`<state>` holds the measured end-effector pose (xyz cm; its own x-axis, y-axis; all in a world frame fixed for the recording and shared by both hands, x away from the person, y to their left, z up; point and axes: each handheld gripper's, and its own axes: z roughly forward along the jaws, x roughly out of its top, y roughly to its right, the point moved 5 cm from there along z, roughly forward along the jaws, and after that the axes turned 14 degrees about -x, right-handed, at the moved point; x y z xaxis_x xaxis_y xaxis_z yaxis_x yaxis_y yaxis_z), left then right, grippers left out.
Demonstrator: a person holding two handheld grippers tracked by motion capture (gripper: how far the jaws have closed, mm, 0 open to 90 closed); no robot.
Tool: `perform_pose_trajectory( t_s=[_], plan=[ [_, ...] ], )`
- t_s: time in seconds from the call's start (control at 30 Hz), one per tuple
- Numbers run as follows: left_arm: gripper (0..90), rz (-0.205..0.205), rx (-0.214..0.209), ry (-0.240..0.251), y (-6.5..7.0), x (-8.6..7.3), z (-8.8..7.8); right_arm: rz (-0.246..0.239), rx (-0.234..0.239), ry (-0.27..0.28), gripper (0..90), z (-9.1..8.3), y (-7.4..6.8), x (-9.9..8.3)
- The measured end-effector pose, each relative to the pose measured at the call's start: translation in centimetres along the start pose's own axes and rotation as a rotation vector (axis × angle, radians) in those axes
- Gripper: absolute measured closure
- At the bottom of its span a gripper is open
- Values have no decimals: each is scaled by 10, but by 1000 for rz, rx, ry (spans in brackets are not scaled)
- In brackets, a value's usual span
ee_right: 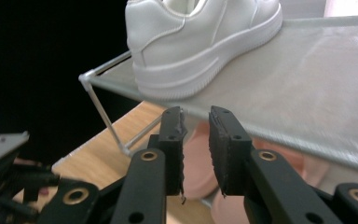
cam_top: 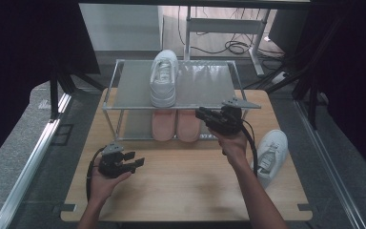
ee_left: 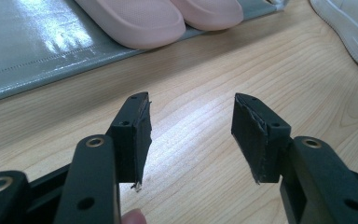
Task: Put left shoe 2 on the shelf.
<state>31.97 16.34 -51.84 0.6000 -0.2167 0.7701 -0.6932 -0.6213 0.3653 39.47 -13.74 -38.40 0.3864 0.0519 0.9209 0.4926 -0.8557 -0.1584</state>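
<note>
Shoes are half sorted: one white sneaker [cam_top: 164,78] sits on the rack's [cam_top: 124,63] top shelf, pink slippers [cam_top: 176,125] on the lower one, and the second sneaker [cam_top: 270,155] lies on the surface [cam_top: 181,186] to my right. My right fingers [ee_right: 196,140] are released, slightly parted, holding nothing, just in front of the top shelf. Left fingers [ee_left: 191,135] are spread wide, idle. Risk: swinging over, I could clip the rack's edge and jolt the shelved sneaker off.
</note>
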Motion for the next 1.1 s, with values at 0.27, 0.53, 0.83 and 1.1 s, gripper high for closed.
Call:
perform_pose_trajectory(
  t_s=[0.27, 0.53, 0.83, 1.1],
  plan=[
    [479, 0, -3, 0, 1, 0, 0, -42, -8, -8, 663, -30, 6, -30],
    [478, -5, -4, -2, 1, 0, 1, -26, -5, -28, 617, -43, 15, -59],
    [477, -4, -5, -7, 1, -1, 1, -21, -21, -76, 572, -52, 20, -90],
    [478, -1, -5, -6, 1, 0, 1, -35, -24, -138, 579, -62, 20, -115]
  ],
)
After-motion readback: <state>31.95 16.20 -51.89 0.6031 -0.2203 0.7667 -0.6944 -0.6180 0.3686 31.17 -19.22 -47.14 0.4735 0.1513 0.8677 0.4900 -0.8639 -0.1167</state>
